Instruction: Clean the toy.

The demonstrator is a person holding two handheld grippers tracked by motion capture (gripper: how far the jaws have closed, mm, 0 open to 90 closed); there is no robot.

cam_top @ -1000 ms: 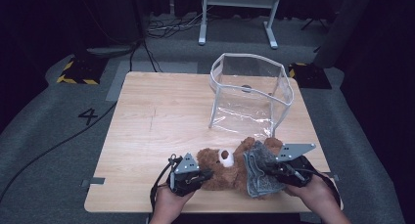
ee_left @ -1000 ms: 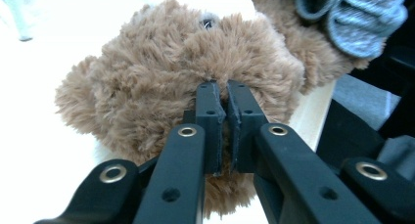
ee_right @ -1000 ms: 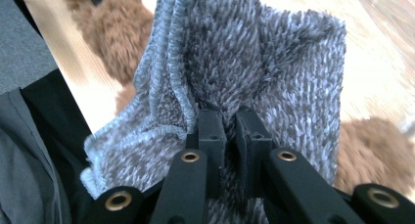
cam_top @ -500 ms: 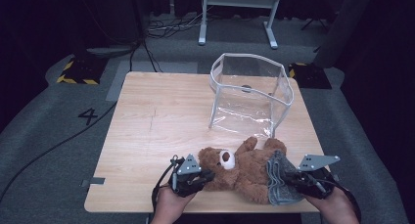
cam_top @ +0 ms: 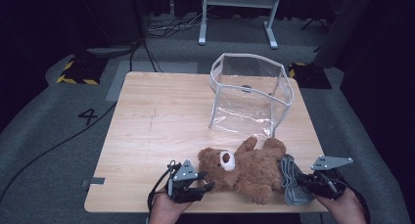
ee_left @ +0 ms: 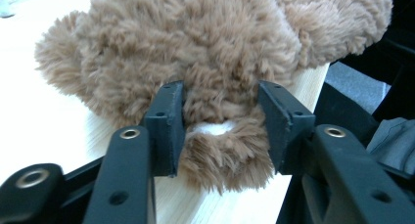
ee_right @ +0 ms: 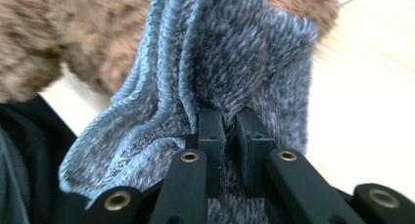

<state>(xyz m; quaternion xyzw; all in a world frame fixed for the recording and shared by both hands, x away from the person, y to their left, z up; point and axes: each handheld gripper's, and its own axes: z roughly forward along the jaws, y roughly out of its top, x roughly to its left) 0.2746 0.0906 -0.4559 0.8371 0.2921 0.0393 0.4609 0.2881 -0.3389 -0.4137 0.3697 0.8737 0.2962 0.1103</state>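
A brown teddy bear (cam_top: 244,168) lies near the table's front edge, white muzzle up. My left gripper (cam_top: 207,180) sits at its head end. Its jaws have just been opening and stand apart on either side of a tuft of the bear's fur (ee_left: 215,150), no longer pinching it. In the left gripper view the bear (ee_left: 195,53) spreads out beyond that gripper (ee_left: 220,111). My right gripper (cam_top: 302,180) is shut on a grey knitted garment (cam_top: 292,182) lying bunched against the bear's right side. In the right gripper view the knit (ee_right: 235,53) is clamped between that gripper's (ee_right: 230,119) pads.
A clear plastic bag (cam_top: 249,94) with a white rim stands open at the back right of the wooden table (cam_top: 156,121). Bare wood stretches over the table's left half. The bear and both grippers lie close to the front edge.
The right gripper has moved right and a little down with the grey knit, drawing it off the bear's body. The left gripper's jaws have opened around the bear's fur.
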